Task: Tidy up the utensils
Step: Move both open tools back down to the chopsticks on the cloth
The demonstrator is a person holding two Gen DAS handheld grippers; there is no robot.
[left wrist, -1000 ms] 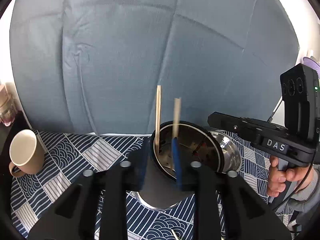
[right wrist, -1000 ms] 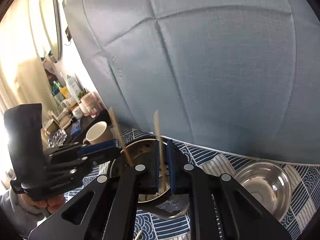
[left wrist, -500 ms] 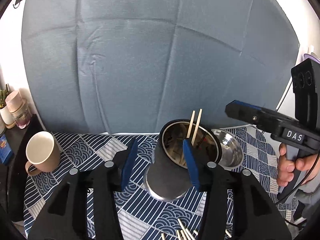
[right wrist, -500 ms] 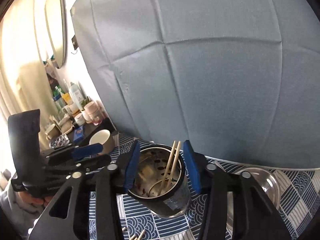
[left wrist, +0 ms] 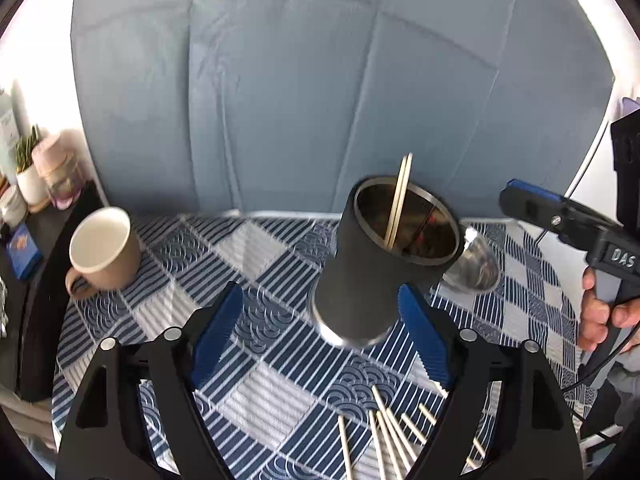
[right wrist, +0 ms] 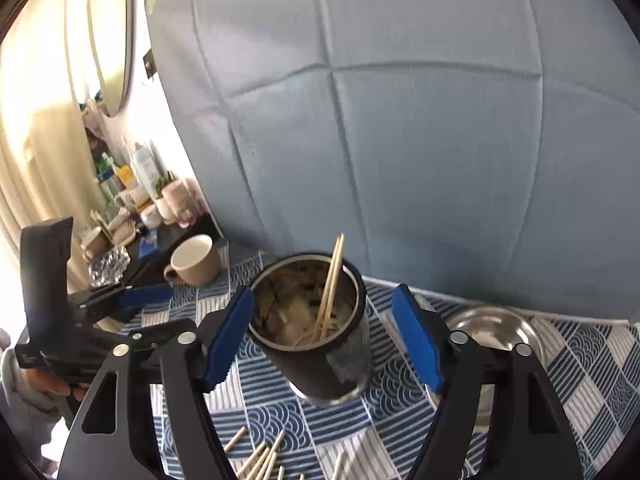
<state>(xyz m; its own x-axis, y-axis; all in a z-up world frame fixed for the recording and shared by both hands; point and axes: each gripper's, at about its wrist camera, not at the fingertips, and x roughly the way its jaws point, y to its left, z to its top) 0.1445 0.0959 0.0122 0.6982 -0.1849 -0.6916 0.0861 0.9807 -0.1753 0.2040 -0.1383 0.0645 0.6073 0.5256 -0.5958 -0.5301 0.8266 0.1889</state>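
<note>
A dark utensil holder (left wrist: 372, 280) with a steel rim stands on the blue patterned cloth (left wrist: 260, 400); it also shows in the right wrist view (right wrist: 320, 356). Two wooden chopsticks (left wrist: 400, 200) lean inside it, also in the right wrist view (right wrist: 330, 288). Several loose chopsticks (left wrist: 384, 436) lie on the cloth in front, also in the right wrist view (right wrist: 260, 460). My left gripper (left wrist: 320, 340) is open and empty, near side of the holder. My right gripper (right wrist: 324, 340) is open and empty, with the holder between its jaws' line of sight.
A beige mug (left wrist: 104, 248) stands at the left, also in the right wrist view (right wrist: 196, 260). A steel bowl (left wrist: 474, 264) sits right of the holder, also in the right wrist view (right wrist: 496, 328). A grey backdrop stands behind. A dark side shelf (right wrist: 132, 216) holds bottles and jars.
Both grippers opened and let one chopstick each drop into the holder, then pulled back and up. The loose chopsticks on the cloth came into view.
</note>
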